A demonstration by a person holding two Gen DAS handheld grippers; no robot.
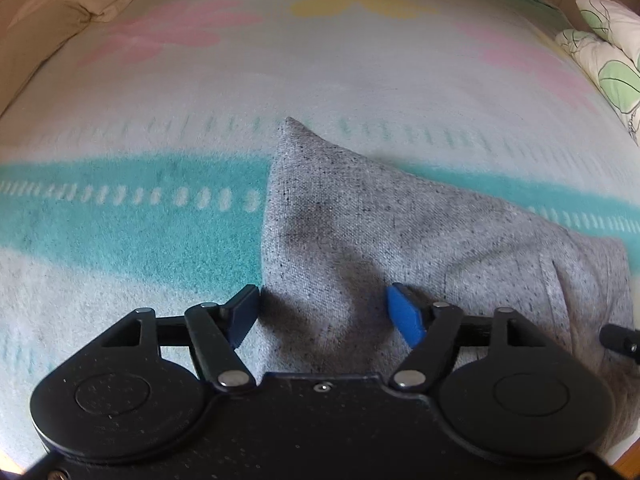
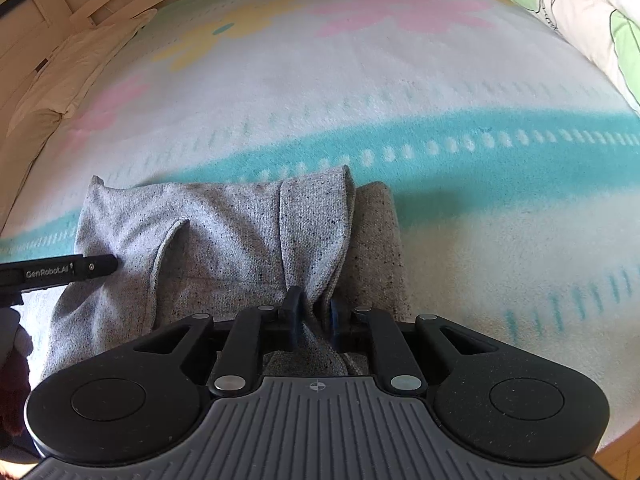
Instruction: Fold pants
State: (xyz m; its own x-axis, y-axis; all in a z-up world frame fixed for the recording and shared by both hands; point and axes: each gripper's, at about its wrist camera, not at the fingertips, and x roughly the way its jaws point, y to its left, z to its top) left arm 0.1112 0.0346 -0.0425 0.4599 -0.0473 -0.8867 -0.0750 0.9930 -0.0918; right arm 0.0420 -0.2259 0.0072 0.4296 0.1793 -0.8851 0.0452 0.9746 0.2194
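Pants [image 2: 224, 240] are lying partly folded on the bed's blanket [image 2: 460, 208], the right gripper [image 2: 312, 314] pinching a bunched fold to anchor it, while the left gripper [image 1: 324, 316] is hovering wide over the cloth, gripping nothing.

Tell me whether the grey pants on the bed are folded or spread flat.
Folded, partly. The grey pants lie doubled into a short bundle on the blanket, layers stacked at one edge, which the right tool pinches.

Folded speckled grey pants [image 2: 224, 236] on bed
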